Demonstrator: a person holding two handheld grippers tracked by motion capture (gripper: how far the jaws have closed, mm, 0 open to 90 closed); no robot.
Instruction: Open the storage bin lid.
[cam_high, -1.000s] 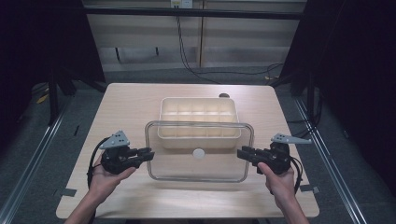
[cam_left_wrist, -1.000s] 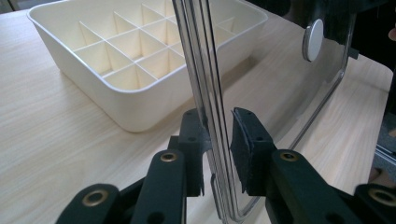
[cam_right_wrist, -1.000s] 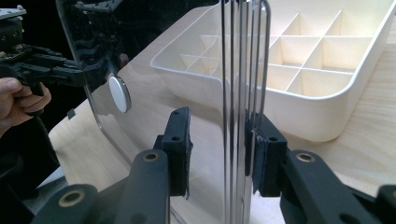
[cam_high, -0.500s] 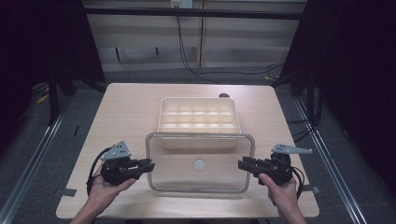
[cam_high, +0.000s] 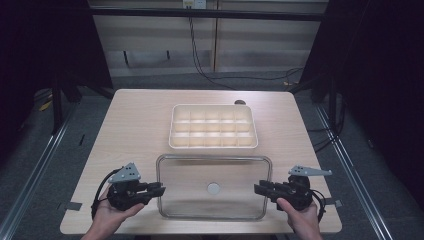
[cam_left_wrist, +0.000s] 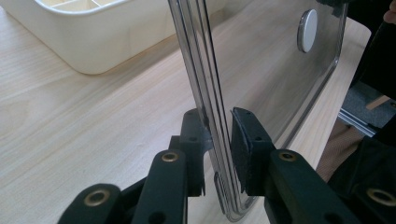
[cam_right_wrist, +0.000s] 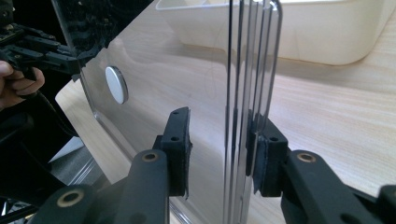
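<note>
Clear lid (cam_high: 215, 187): transparent rectangular plastic cover with rounded corners, a stepped raised rim and one round white disc (cam_high: 213, 188) near its middle; held flat over the near half of the wooden table (cam_high: 135, 125), just in front of the cream divided tray (cam_high: 214, 126) and apart from it. Left gripper (cam_high: 155, 190) is clamped on the lid's left short edge, pads tight against both faces of the rim in the left gripper view (cam_left_wrist: 219, 154). Right gripper (cam_high: 261, 189) grips the right short edge; in the right gripper view (cam_right_wrist: 219, 149) one pad bears on the rim, the other seems to stand slightly off the pane. Handling advice: keep both ends level and lower them together, set the lid down flat without twisting it, and release only once the rim rests fully on the table.
</note>
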